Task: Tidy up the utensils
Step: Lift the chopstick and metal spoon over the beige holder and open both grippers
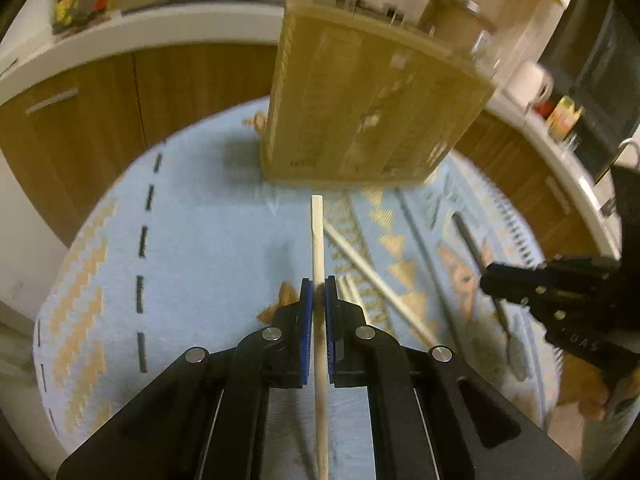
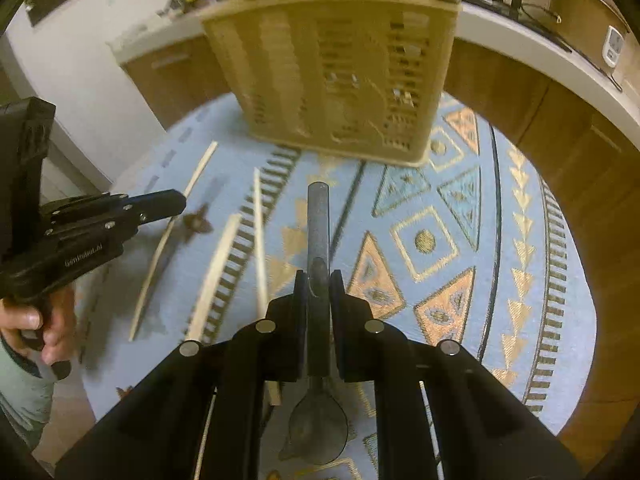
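The left gripper point(image 1: 319, 285) has its fingers clamped on a pale chopstick point(image 1: 317, 236) running lengthwise between them, and the right gripper point(image 2: 319, 280) likewise pinches a dark spoon point(image 2: 318, 224) by its handle, both short of the slotted utensil basket point(image 2: 336, 76) on the patterned worktop point(image 2: 440, 240)

Home kitchen (counter point(image 1: 168, 28), cabinets point(image 1: 120, 112))

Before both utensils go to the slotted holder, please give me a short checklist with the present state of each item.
1. Left gripper shut on the pale wooden chopstick: ok.
2. Right gripper shut on the dark grey spoon by its handle: ok.
3. Beige slotted plastic utensil holder upright on the blue patterned tablecloth: ok.
4. Free room inside the holder: cannot tell.
5. Three loose chopsticks remain on the cloth: not ok.
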Motion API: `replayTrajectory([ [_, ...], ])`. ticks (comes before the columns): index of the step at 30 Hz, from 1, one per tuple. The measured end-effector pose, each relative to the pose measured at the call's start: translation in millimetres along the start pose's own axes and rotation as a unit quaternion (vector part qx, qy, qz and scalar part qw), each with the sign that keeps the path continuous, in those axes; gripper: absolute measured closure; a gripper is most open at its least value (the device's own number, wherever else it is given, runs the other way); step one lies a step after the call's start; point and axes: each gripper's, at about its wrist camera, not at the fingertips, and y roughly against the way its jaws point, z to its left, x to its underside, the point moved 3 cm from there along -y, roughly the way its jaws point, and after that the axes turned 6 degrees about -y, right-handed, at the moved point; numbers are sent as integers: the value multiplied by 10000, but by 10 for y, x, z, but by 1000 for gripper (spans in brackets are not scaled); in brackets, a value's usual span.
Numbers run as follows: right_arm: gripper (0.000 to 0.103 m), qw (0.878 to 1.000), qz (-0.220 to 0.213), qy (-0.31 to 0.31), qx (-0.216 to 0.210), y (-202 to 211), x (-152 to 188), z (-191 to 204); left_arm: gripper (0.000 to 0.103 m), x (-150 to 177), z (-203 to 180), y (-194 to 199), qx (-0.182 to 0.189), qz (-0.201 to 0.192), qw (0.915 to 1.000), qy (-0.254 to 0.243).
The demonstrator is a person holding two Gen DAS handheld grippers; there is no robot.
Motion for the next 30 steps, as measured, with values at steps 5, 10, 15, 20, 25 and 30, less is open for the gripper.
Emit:
replayTrajectory([
  [5,93,9984,-441,30,-353,225,29,93,99,-87,-83,407,278,-826,9962,-71],
  [10,93,9935,-884,94,-712,425,9,232,99,-181,-246,728,454,-1501,9875,-157],
  [15,93,9842,-1447,101,-1014,696,-144,304,99,-326,-372,1090,543,-2164,9745,-219],
  [20,93,9714,-2071,-122,-1160,956,-467,285,99,-635,-477,1291,538,-2679,9616,-273],
  [25,93,9593,-2549,-399,-1150,1088,-872,215,99,-979,-512,1338,390,-3123,9486,-332],
  [30,93,9488,-2932,-655,-977,1040,-1297,153,99,-1345,-441,1230,170,-3438,9383,-325],
])
